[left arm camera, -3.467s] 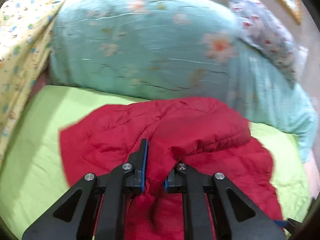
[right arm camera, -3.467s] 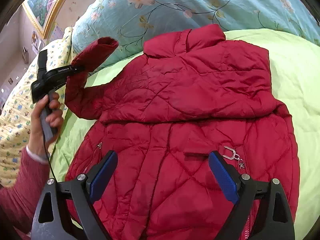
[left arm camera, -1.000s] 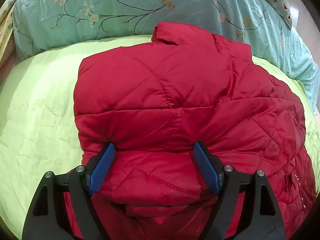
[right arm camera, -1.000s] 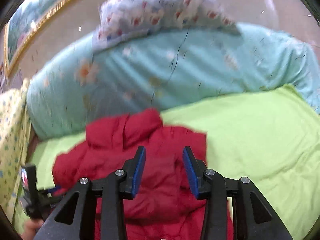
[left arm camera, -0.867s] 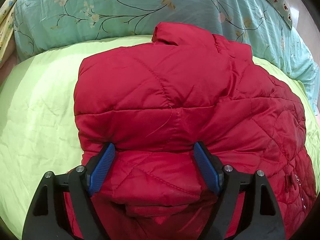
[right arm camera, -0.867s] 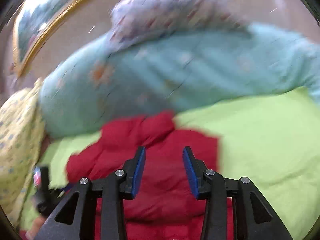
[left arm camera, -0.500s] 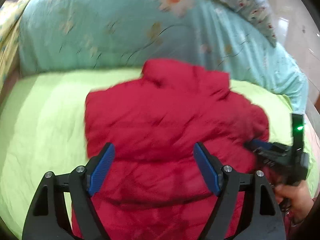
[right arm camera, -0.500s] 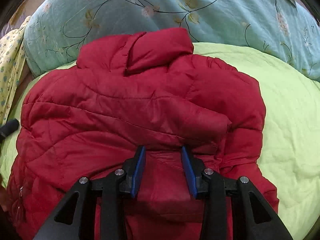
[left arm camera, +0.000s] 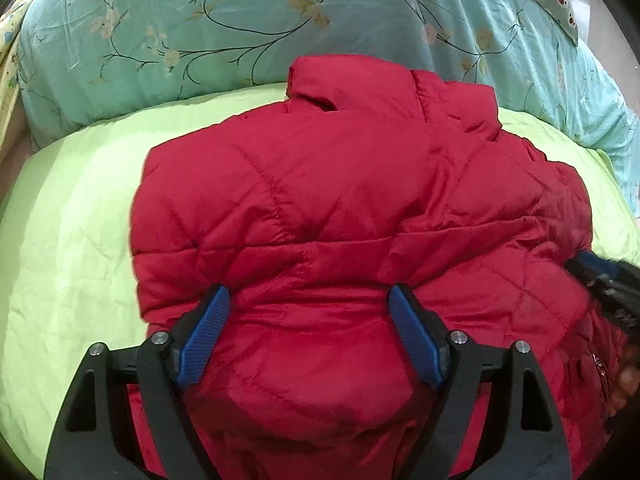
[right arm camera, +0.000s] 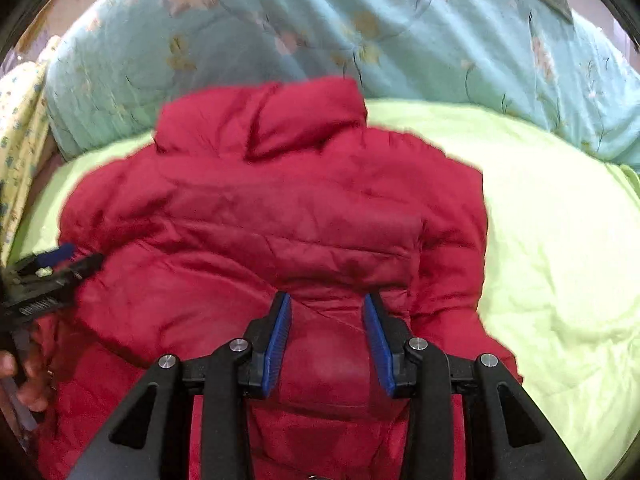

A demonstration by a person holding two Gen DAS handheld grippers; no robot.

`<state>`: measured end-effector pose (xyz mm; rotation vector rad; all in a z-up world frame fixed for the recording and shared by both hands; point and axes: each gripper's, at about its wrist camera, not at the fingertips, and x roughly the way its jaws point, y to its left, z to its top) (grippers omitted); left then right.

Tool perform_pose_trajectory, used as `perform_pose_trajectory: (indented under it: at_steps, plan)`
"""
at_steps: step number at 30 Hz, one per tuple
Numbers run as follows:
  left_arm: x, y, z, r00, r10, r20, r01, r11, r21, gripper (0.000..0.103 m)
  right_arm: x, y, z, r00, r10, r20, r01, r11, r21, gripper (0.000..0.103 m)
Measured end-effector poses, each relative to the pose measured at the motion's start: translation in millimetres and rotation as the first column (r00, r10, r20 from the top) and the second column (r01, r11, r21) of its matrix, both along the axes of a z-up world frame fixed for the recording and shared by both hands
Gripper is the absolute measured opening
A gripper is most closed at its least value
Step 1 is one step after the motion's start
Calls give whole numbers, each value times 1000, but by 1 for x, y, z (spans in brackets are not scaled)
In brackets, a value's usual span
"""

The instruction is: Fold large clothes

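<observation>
One red jacket lies on the bed's green sheet, collar toward the blue flowered quilt. Two grippers point down at it. The left gripper stands wide apart, holding nothing. The right gripper is narrower (whether its pads pinch the cloth is hard to tell).

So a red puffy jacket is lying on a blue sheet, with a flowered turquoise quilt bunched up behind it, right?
Nearly. The sheet under the red puffy jacket is lime green, not blue, as the left wrist view shows. The flowered turquoise quilt does lie bunched behind the jacket.
</observation>
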<state>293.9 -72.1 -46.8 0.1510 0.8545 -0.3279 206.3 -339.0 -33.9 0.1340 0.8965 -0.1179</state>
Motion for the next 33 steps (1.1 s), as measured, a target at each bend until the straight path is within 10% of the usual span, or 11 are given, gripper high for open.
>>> perform_pose_trajectory:
  at_steps: [18, 33]
  plan:
    - [1, 20, -12, 998, 41, -45, -41, 999, 5, 85, -17, 13, 6, 1000, -7, -25, 4, 995, -96, 41]
    - [-119, 93, 33, 996, 86, -24, -86, 996, -4, 85, -138, 61, 48, 998, 47, -28, -53, 958, -283, 68]
